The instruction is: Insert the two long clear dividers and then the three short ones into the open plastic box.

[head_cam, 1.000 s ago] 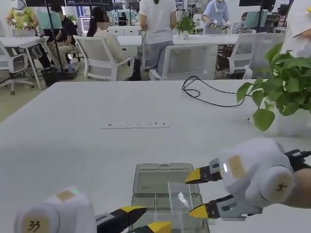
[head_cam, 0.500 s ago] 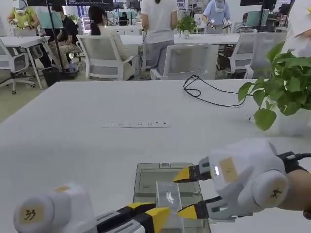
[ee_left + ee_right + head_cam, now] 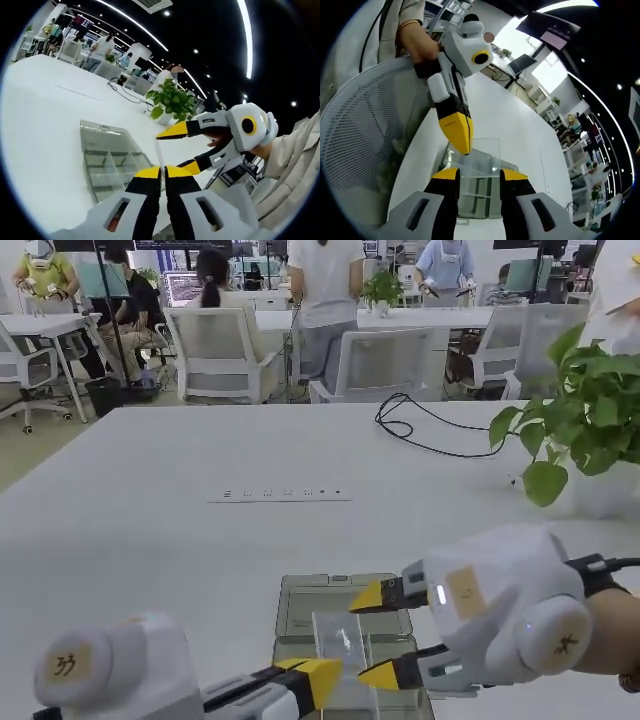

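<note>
1. A wide white table [image 3: 150,500] fills the foreground of the head view. Behind it is an office with chairs and people.
2. A leafy green potted plant [image 3: 580,430] stands at the table's right edge.
3. The open clear plastic box [image 3: 300,640] lies near the table's front edge, lid folded back away from the person. The left gripper view shows its tray [image 3: 110,160] already split into compartments.
4. The right gripper [image 3: 372,637] hangs over the box with its yellow-tipped jaws spread wide, one on each side of the divider. I cannot tell if they touch it.
5. The left gripper [image 3: 320,680] comes in from the lower left with its jaws pressed together, pinching the divider's edge.
6. The clear divider [image 3: 338,640] stands upright just above the box, between the two grippers.
</note>
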{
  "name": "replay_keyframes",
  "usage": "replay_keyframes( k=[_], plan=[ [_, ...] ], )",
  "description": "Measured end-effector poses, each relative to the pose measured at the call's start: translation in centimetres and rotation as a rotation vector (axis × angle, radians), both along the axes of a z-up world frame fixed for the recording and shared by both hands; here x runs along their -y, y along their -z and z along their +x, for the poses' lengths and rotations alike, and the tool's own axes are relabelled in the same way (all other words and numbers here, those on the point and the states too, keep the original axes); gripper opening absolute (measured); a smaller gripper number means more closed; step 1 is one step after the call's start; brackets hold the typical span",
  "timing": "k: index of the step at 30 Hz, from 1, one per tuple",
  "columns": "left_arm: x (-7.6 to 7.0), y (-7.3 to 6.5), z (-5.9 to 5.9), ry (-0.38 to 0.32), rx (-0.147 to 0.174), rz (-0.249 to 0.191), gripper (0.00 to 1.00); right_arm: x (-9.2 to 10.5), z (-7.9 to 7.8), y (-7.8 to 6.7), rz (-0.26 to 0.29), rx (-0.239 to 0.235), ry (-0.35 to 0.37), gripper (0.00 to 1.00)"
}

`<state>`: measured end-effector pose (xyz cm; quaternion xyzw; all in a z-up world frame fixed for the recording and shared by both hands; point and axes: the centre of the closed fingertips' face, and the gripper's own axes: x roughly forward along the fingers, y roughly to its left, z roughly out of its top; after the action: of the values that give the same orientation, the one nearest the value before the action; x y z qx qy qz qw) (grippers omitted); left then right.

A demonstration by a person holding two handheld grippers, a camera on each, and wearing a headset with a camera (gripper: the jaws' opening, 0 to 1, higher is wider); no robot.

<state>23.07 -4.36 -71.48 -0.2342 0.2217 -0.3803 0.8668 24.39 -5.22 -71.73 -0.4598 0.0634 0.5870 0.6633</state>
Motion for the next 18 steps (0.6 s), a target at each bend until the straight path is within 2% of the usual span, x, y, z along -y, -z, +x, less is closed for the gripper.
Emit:
replay_keyframes(
  k=[4,6,8,12,13,16,18],
  plan=[
    [0.04,0.22,-0.08,-0.002,-0.038,-0.007,0.00,0.00,-0.05,0.15,-0.008,0.003,-0.002,0.32],
    [0.03,0.29,-0.03,-0.015,-0.081,-0.029,0.00,0.01,-0.02,0.18,-0.010,0.005,-0.001,0.32],
    [0.03,0.30,0.04,-0.016,-0.095,-0.032,0.00,0.04,0.04,0.19,-0.010,-0.001,0.006,0.32],
    [0.11,0.31,0.10,-0.027,-0.154,-0.054,0.00,0.13,0.10,0.18,-0.011,-0.001,0.014,0.32],
    [0.11,0.35,0.13,-0.025,-0.157,-0.053,0.00,0.19,0.08,0.22,-0.010,-0.011,0.020,0.33],
    [0.12,0.29,0.16,-0.033,-0.174,-0.068,0.00,0.22,0.17,0.09,-0.006,-0.001,0.024,0.33],
    [0.08,0.27,0.19,-0.035,-0.200,-0.084,0.00,0.23,0.16,0.06,-0.002,-0.003,0.029,0.33]
  ],
)
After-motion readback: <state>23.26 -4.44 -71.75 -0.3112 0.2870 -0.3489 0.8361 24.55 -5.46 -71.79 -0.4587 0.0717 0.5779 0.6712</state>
